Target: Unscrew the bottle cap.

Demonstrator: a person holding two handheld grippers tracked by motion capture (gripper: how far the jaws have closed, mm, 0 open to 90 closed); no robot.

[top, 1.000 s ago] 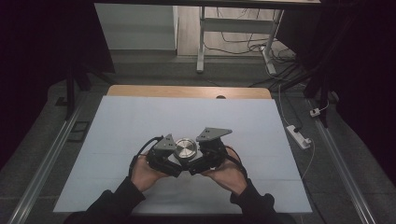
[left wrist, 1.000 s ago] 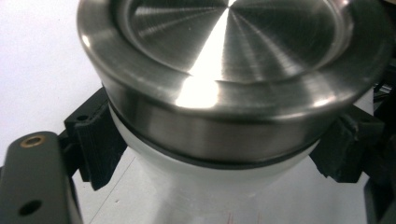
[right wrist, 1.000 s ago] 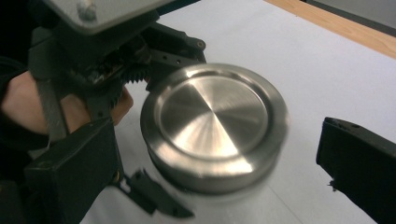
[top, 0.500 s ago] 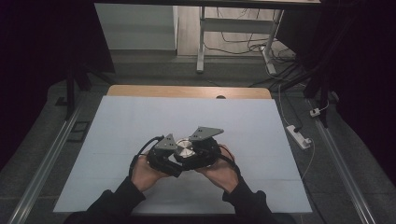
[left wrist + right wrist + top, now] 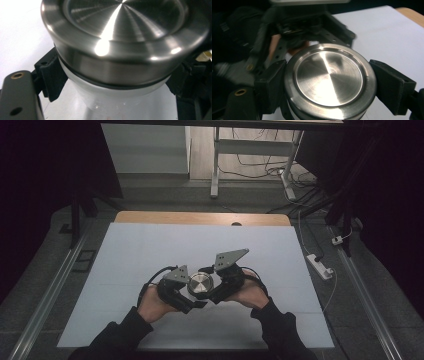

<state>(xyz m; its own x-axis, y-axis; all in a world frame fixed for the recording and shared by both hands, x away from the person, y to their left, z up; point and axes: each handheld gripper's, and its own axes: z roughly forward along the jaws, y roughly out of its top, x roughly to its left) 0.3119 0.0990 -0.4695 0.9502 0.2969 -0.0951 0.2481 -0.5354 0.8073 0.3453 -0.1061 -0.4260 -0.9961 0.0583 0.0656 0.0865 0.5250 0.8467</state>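
At mid-table, left gripper clamps the white body, right gripper pinches the steel lid — twist squarely, body steady.

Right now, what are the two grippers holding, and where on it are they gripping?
Both hold one container. The right gripper clamps the steel lid by its rim; the left gripper clamps the white body just under the lid.
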